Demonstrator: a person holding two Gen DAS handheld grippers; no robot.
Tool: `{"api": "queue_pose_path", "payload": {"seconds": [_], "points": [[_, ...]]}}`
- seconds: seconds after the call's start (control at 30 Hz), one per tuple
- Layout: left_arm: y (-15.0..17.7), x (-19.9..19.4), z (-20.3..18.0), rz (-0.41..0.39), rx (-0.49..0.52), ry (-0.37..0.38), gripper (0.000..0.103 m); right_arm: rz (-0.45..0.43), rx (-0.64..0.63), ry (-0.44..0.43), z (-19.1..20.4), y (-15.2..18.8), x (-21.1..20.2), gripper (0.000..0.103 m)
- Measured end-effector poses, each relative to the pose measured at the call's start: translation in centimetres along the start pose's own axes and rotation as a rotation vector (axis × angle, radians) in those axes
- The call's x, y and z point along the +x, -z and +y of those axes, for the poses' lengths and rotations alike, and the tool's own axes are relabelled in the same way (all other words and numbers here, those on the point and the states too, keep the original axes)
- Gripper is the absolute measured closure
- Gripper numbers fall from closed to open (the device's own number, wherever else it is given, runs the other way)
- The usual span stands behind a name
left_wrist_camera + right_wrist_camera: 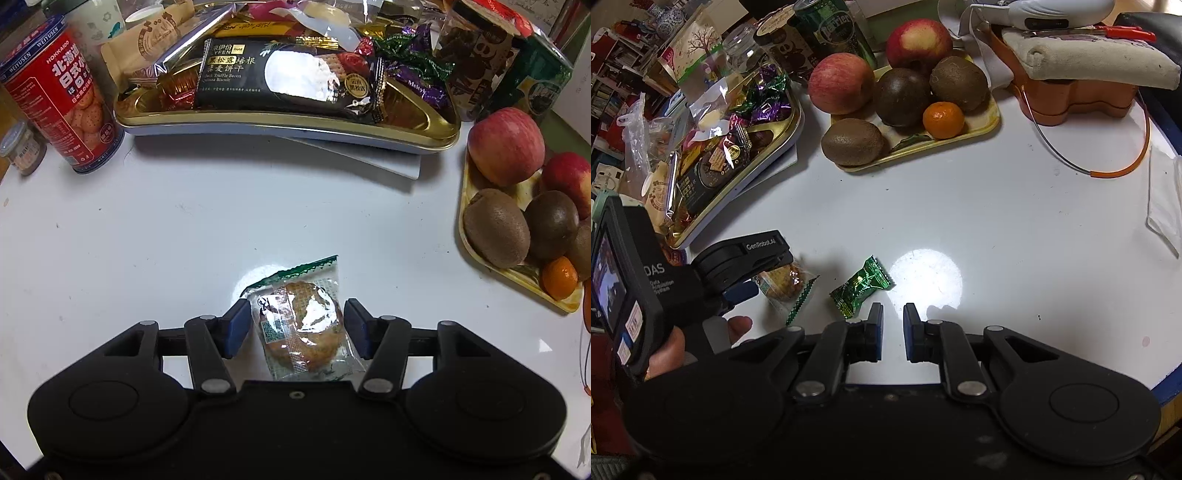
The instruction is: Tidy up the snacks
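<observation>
While left gripper (297,325) straddles the wrapped cookie (303,328) with pads clear — released — right gripper (893,328) sits nearly closed, empty, near green candy (860,286).

- The wrapped cookie (301,325) lies on the desk (184,229), between the fingers (236,325) of the left gripper (298,328).
- Behind it, the snack tray (288,123) holds a biscuit packet (291,79) and candies (417,70).
- Left of the tray stands a biscuit tin (61,96).
- Right of it, the fruit tray (476,254) carries apples (506,146) and kiwis (496,227).
- In the right wrist view, a wrapped candy (860,286) lies just right of the cookie, before the right gripper (893,321).
</observation>
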State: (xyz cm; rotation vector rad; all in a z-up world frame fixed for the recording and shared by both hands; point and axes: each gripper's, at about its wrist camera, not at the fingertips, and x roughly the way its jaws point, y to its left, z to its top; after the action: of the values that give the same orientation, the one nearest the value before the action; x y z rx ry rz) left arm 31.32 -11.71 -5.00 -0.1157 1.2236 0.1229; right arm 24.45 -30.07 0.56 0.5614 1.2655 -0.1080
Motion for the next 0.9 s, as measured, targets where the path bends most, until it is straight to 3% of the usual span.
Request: {"api": "queue_pose_path", "payload": {"seconds": [0.1,0.17,0.27,0.43,0.67,0.9], "points": [[0.2,1.1,0.1,0.025,-0.002,-0.01,0.04,0.011,-0.015,0.004,0.3,0.3,0.3,0.088],[0.5,0.9,0.1,0.013,0.014,0.001,0.047,0.014,-0.026,0.004,0.6,0.3,0.4,0.088],[0.7,0.5,0.4,0.047,0.054,0.061,0.047,0.01,-0.034,0.001,0.8,0.3,0.2,0.088],[1.7,-1.6,3.3,0.074,0.014,0.13,0.048,0.015,-0.018,-0.019,1.2,0.0,0.3,0.088],[4.0,-8.1,8.0,-0.028,0.074,0.061,0.047,0.065,0.03,-0.069,1.2,-0.6,2.0,0.088],[4.9,-10.9,10.9,-0.069,0.053,0.084,0.047,0.063,0.097,-0.032,1.7,-1.0,4.7,0.087]]}}
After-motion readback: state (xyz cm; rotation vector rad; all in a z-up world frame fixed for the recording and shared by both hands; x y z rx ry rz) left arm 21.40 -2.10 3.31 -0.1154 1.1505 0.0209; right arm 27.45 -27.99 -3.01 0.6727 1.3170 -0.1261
